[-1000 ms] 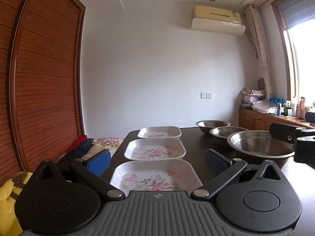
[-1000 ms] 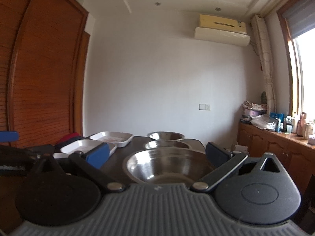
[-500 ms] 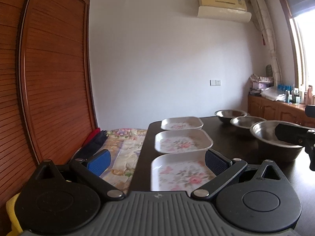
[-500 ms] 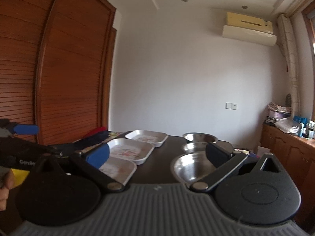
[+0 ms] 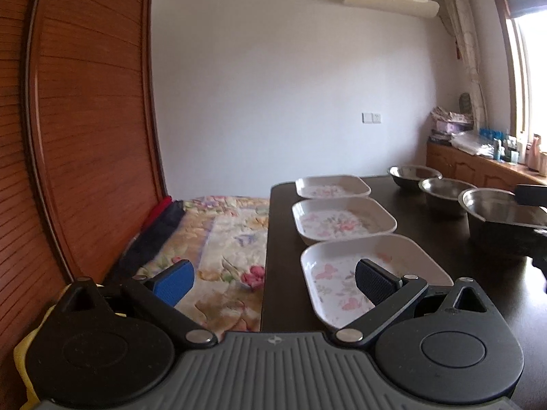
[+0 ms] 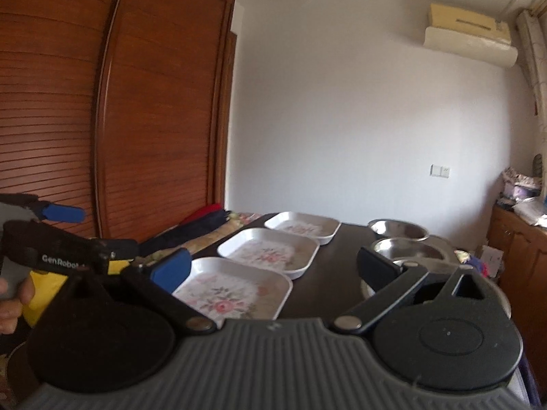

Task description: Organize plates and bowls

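Observation:
Three white floral square plates stand in a row on the dark table (image 5: 283, 290): near plate (image 5: 342, 273), middle plate (image 5: 342, 220), far plate (image 5: 331, 186). Three steel bowls line up to their right: near bowl (image 5: 492, 206), middle bowl (image 5: 444, 188), far bowl (image 5: 412, 173). My left gripper (image 5: 273, 278) is open and empty, level with the table's left edge, its right finger over the near plate. My right gripper (image 6: 273, 266) is open and empty, above the near plate (image 6: 236, 290) and near bowl (image 6: 372, 288). The left gripper (image 6: 61, 215) shows in the right wrist view.
A floral bedspread (image 5: 222, 239) lies left of the table, with dark and red fabric (image 5: 157, 222) against a wooden wardrobe (image 5: 85, 119). A wooden counter (image 5: 485, 167) with bottles runs under the window at the right.
Both grippers have swung left. The plates now sit to the right in the left view, and more bed and wardrobe show. Both stay open and empty.

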Available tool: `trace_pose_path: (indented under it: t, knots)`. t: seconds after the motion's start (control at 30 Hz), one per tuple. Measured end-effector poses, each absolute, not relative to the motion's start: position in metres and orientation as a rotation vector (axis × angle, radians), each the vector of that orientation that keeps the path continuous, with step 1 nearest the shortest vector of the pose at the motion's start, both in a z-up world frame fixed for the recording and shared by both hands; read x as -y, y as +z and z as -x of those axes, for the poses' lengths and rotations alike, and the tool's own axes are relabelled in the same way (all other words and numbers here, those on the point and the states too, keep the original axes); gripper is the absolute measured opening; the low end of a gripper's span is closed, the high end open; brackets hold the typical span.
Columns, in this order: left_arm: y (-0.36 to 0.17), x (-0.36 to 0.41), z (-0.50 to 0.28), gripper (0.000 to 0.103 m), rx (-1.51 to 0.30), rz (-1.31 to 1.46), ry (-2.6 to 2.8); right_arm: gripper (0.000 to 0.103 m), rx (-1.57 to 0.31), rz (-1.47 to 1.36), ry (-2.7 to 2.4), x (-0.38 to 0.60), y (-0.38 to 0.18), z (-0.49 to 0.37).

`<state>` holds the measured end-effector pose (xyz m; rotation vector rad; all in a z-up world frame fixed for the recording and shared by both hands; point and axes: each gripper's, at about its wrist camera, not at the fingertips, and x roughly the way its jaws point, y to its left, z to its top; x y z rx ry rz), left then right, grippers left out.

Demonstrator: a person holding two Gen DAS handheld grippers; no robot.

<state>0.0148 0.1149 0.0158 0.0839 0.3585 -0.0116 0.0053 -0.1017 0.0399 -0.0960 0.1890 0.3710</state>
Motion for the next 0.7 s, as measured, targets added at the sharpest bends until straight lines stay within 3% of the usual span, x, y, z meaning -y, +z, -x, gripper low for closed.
trace_pose_path:
  t: [0.4, 0.7]
  knots:
    - [0.006, -0.121, -0.051, 0.103, -0.487, -0.08, -0.095, 0.062, -0.418, 0.085, 0.443, 0.089, 0.031, -0.056]
    - [-0.005, -0.136, -0.081, 0.087, -0.595, 0.063, -0.168, 0.048, -0.52, 0.081, 0.456, 0.086, 0.025, -0.077]
